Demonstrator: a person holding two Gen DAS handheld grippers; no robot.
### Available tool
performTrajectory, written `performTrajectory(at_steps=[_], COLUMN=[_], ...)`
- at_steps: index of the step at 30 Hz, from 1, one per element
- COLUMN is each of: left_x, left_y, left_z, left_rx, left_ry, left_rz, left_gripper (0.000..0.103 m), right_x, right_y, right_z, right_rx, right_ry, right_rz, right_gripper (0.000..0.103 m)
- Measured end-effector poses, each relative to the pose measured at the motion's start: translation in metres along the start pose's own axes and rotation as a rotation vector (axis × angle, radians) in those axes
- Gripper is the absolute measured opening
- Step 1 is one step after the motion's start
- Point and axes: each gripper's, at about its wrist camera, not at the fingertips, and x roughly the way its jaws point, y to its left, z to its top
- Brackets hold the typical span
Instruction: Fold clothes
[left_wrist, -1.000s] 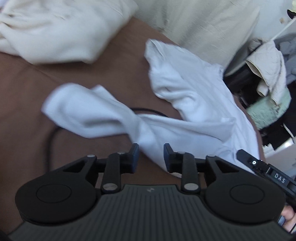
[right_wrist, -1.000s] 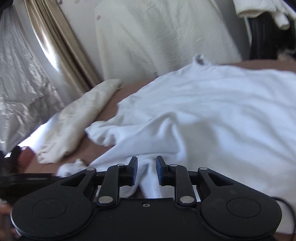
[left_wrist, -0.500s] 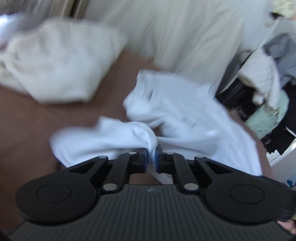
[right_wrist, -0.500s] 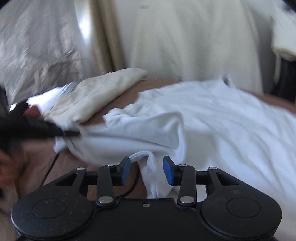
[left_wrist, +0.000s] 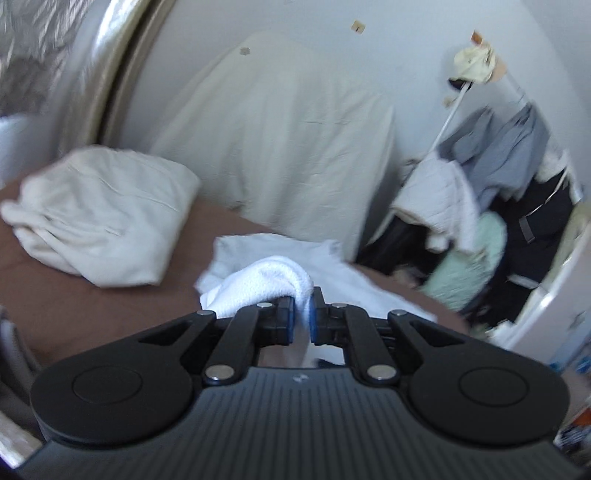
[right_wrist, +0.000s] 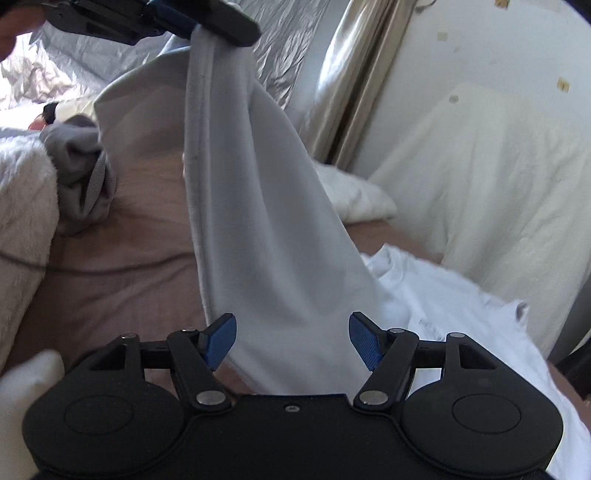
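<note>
A white shirt (left_wrist: 266, 280) lies on the brown bed (left_wrist: 74, 302). My left gripper (left_wrist: 303, 325) is shut on a bunched fold of it, with the cloth pinched between the blue pads. In the right wrist view the left gripper (right_wrist: 177, 18) is high at the top left, and the shirt (right_wrist: 258, 221) hangs from it in a long taut strip. That strip runs down between the fingers of my right gripper (right_wrist: 291, 339). The right jaws are opening and stand wide, and the blue pads (right_wrist: 364, 343) do not press the cloth. The rest of the shirt spreads to the right.
A folded cream garment (left_wrist: 103, 218) lies at the bed's far left, and a cream-covered shape (left_wrist: 280, 147) leans on the wall. A crowded clothes rack (left_wrist: 498, 184) stands right of the bed. A grey garment (right_wrist: 81, 177) and a fluffy white blanket (right_wrist: 22, 192) lie left.
The left gripper shut on the shirt's fold and lifted it high off the bed. The right gripper rolled, let go of its pinch of cloth and spread wide.
</note>
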Motion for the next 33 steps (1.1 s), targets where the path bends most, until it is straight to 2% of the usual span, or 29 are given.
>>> performTrajectory(at_steps=[2,4,8,11,14,18,20,24,26,29,33], left_x=[-0.002,-0.003,-0.007,-0.009,-0.008,-0.004,0.0,0.011,0.017,0.027,0.041], left_y=[0.0,-0.004,-0.015,-0.017,-0.019,-0.023,-0.024,-0.021,-0.02,-0.029,-0.046], left_z=[0.0,0.0,0.002,0.004,0.003,0.002,0.0,-0.001,0.0,-0.001,-0.005], left_rx=[-0.054,-0.065,0.006,0.007,0.005,0.005,-0.004,-0.021,-0.031,-0.01,0.032], left_ry=[0.012,0.012,-0.014,-0.008,0.003,0.024,0.036,0.065,0.087,0.116,0.159], left_rz=[-0.058,-0.079,-0.009,-0.018,-0.016,-0.052,-0.043,-0.013,-0.033,-0.066,-0.077], left_gripper=[0.007,0.007,0.007,0.007,0.007,0.007,0.007,0.007,0.007,0.007,0.007], right_x=[-0.005,-0.006,-0.021,-0.036,-0.034,-0.042,-0.046,-0.065,-0.072,-0.077,-0.046], right_y=[-0.002,-0.005,-0.001,0.004,-0.004,-0.024,-0.026,-0.028,-0.027,-0.018,-0.012], right_z=[0.005,0.007,0.008,0.006,0.003,0.0,-0.003,-0.006,-0.007,-0.009,-0.007], right_rx=[0.049,0.076,0.064,0.053,0.082,0.182,0.222,0.315,0.338,0.307,0.304], right_ry=[-0.029,-0.034,-0.04,-0.067,-0.029,-0.008,-0.025,-0.086,-0.085,-0.104,-0.053], right_rz=[-0.004,-0.009,0.076,0.123,0.156,0.294,0.318,0.433,0.484,0.378,0.245], right_gripper=[0.073,0.073,0.073,0.073,0.073,0.073,0.073,0.073,0.075,0.09,0.089])
